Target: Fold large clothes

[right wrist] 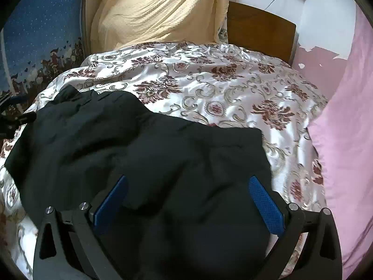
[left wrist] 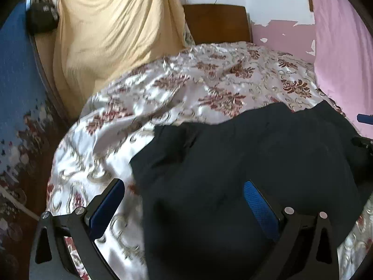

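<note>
A large black garment point(left wrist: 244, 163) lies crumpled on the floral satin bedspread point(left wrist: 186, 86); it also shows in the right wrist view point(right wrist: 139, 144). My left gripper point(left wrist: 184, 191) is open, hovering above the garment's left edge, its left finger over the bedspread. My right gripper point(right wrist: 187, 186) is open above the garment's near right part. Neither holds anything. The right gripper's tip shows at the right edge of the left wrist view point(left wrist: 363, 140).
A yellow cloth point(left wrist: 112, 30) drapes at the bed's head beside a wooden headboard point(left wrist: 216, 23). A pink wall point(right wrist: 349, 116) runs along the right. A blue patterned fabric point(left wrist: 16, 81) hangs at the left. The bedspread point(right wrist: 233, 88) extends beyond the garment.
</note>
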The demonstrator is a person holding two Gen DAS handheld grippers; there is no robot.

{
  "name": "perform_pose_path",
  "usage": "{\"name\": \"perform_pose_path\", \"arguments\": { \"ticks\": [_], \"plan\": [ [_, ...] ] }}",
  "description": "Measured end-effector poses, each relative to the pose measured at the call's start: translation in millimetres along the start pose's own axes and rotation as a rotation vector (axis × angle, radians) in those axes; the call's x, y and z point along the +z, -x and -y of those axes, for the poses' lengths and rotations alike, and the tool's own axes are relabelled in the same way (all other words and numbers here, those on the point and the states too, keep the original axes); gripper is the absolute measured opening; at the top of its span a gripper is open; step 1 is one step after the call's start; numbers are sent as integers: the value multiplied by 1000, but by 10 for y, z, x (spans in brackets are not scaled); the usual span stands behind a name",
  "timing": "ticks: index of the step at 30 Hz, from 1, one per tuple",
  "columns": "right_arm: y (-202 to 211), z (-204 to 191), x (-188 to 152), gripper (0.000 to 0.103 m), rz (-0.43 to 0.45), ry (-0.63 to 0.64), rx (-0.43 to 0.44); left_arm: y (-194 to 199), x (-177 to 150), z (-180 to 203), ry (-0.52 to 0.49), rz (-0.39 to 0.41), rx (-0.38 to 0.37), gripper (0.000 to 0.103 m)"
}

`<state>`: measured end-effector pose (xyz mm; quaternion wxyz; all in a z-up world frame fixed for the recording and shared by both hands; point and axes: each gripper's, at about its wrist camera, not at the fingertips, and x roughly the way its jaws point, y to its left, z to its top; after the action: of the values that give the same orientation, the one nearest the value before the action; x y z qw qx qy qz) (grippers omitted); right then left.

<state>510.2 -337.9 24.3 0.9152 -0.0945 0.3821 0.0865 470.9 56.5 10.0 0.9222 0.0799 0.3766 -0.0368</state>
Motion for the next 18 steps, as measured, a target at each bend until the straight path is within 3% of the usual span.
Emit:
{"name": "perform_pose_path", "arguments": {
  "ticks": [8,13,18],
  "plan": [
    [177,535,-347,102,-62,-63,71,-50,-331,-578,11,-63,-96,103],
    [137,780,-500,102,-69,-126,125,-271,-453,-738,116,-121,-273,103],
    [-71,1015,-601,102,-95,-239,209,-492,-493,-752,201,-159,-345,103]
  ]
}}
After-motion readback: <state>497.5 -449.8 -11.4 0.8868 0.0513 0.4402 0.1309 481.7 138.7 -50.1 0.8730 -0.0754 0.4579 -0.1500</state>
